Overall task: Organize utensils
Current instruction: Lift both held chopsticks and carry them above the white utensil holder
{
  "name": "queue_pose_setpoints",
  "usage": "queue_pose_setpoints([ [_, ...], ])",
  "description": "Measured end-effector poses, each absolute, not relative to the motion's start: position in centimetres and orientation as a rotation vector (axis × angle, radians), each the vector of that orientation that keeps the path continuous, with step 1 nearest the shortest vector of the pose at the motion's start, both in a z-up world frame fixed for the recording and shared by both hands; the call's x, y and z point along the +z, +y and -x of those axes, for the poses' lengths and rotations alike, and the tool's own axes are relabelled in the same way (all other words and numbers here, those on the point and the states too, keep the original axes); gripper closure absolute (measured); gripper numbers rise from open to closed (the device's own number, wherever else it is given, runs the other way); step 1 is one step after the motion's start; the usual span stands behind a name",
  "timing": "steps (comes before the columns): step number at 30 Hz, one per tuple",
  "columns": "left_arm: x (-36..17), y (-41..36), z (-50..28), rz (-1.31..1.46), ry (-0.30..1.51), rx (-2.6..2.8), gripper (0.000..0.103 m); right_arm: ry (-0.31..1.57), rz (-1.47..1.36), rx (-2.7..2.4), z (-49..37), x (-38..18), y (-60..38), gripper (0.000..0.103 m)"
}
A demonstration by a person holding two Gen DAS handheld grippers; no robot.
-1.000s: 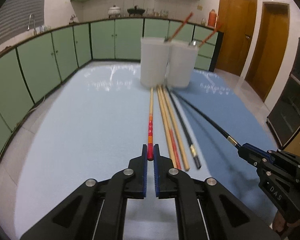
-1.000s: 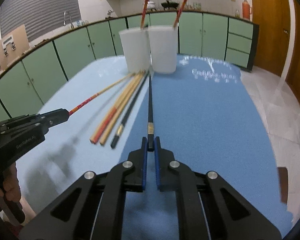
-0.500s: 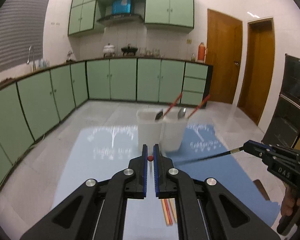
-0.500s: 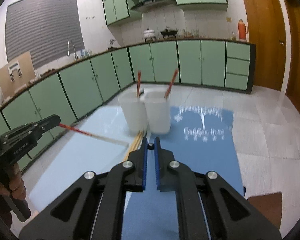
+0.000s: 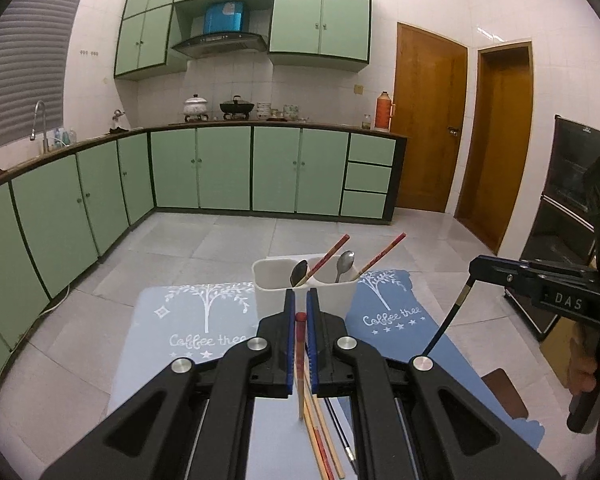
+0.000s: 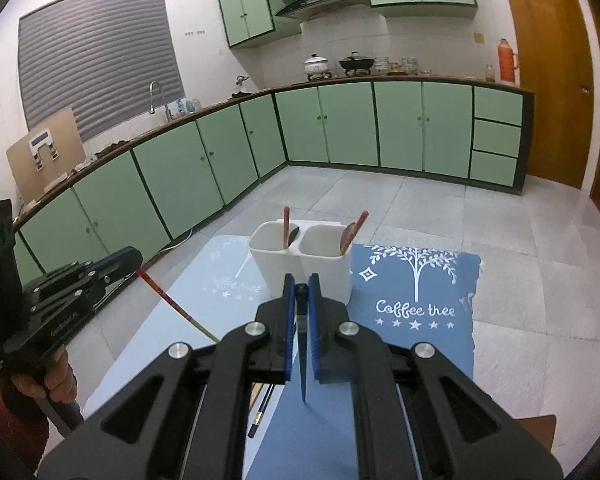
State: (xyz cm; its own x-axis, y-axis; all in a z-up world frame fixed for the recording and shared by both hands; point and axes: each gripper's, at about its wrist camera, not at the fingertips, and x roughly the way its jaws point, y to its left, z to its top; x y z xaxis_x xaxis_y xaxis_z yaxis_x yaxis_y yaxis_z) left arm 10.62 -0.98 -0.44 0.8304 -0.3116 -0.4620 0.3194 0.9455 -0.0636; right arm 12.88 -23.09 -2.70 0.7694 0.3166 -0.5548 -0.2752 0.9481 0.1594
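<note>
- Holder point(image 5: 306, 294): white plastic, smooth, matt.
- Spoons point(image 5: 345, 264) in it: shiny metal.
- Mats point(image 6: 416, 300): blue cloth look, matt, white print.
- Left gripper point(image 5: 301, 316): matt black plastic, blue pads point(image 5: 289, 344), bright metal screws.
- Red chopstick point(image 5: 300, 364) it clamps: wood look, glossy red top.
- Right gripper point(image 6: 301, 292): same black plastic; its chopstick point(image 6: 302, 356) is dark and smooth.
- Floor point(image 6: 500, 280): pale glossy tiles.
- Doors point(image 5: 430, 124), upper right: varnished wood.
</note>
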Motion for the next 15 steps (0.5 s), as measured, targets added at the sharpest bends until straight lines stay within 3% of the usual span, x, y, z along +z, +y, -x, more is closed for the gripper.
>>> queue_pose_setpoints([
  [15, 4.6, -1.1, -11.6, -0.055, 0.373, -0.339, 0.098, 0.514, -0.041, 0.377, -15.8, 4.0, -23.4, 0.097],
])
